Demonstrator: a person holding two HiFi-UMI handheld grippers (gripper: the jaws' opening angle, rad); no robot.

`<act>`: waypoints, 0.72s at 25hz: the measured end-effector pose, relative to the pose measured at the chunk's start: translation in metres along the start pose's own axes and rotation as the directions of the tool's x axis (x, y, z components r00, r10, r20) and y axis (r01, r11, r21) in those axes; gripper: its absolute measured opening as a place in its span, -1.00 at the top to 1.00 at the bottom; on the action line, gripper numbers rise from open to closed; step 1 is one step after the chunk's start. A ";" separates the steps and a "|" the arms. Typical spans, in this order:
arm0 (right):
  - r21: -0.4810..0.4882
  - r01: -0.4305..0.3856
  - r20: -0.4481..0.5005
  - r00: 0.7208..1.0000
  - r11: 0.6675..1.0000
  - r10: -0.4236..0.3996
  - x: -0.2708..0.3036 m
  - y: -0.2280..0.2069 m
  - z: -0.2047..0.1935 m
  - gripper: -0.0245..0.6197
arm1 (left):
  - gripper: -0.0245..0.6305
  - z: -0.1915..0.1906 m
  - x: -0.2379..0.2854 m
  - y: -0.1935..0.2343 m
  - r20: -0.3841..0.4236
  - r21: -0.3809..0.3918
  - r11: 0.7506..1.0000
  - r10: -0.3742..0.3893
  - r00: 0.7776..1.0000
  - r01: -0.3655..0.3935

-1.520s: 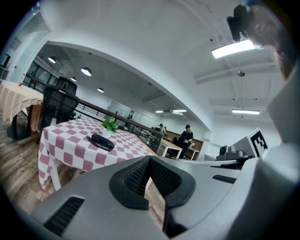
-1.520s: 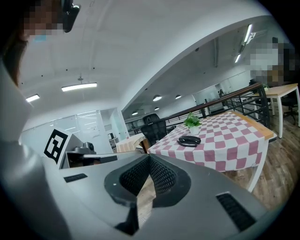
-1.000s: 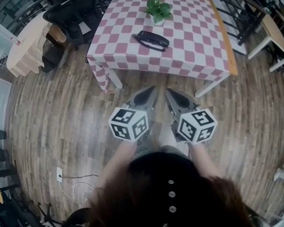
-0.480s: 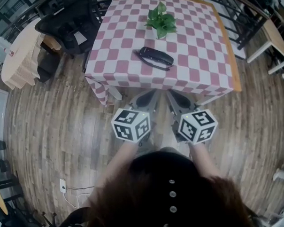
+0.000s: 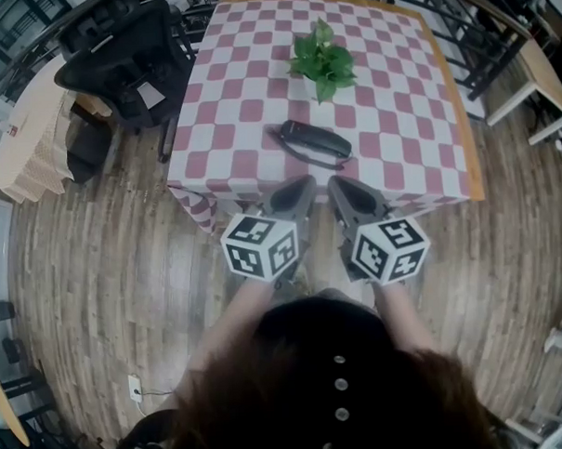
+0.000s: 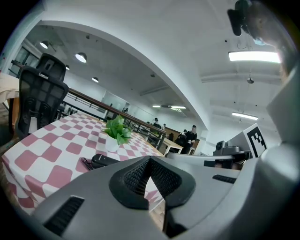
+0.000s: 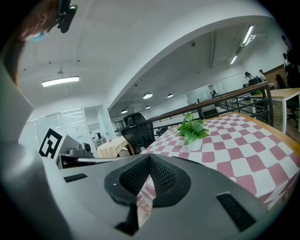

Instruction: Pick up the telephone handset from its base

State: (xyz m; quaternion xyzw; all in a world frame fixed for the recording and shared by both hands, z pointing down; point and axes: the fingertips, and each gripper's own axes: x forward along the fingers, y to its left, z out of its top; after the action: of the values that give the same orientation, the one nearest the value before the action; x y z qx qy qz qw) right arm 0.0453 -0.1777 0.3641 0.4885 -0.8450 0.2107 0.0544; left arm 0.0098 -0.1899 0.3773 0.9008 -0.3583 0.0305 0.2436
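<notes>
On one table (image 5: 396, 93), at 12 o'clock: one phone (image 5: 313, 141), handset (image 5: 305, 134) seated on it; one plant (image 5: 322, 61) at its 12. At 6, left gripper (image 5: 301, 185) and right gripper (image 5: 342, 184), both clenched empty, short of phone.

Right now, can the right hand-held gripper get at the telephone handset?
Probably yes: the handset lies just beyond the right hand-held gripper, nothing between, but its jaws are shut.

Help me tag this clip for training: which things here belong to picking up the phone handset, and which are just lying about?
Job: black corded telephone handset; left gripper; right gripper; pink-and-white checked table under it.
Lying about: leafy green plant in white pot; black mesh office chair.
</notes>
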 end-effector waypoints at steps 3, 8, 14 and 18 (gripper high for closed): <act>0.007 0.009 0.001 1.000 1.000 -0.009 0.013 -0.006 0.004 0.90 | 0.91 0.006 0.008 0.012 -0.006 0.002 1.000 -0.004 1.000 0.004; 0.006 0.016 -0.004 1.000 1.000 -0.016 0.031 -0.013 0.010 0.90 | 0.91 0.011 0.018 0.027 -0.011 0.002 1.000 -0.007 1.000 0.007; 0.000 0.010 -0.013 1.000 1.000 -0.010 0.046 -0.011 0.013 0.90 | 0.91 0.016 0.023 0.038 -0.013 -0.005 1.000 -0.004 1.000 0.004; -0.025 0.019 -0.027 0.999 1.000 -0.020 0.046 -0.013 0.011 0.90 | 0.91 0.013 0.026 0.041 -0.021 -0.013 1.000 -0.001 1.000 0.001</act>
State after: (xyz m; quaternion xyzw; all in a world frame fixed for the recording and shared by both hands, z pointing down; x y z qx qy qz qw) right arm 0.0336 -0.2246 0.3717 0.4930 -0.8419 0.2066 0.0741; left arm 0.0001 -0.2376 0.3890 0.8990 -0.3553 0.0376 0.2533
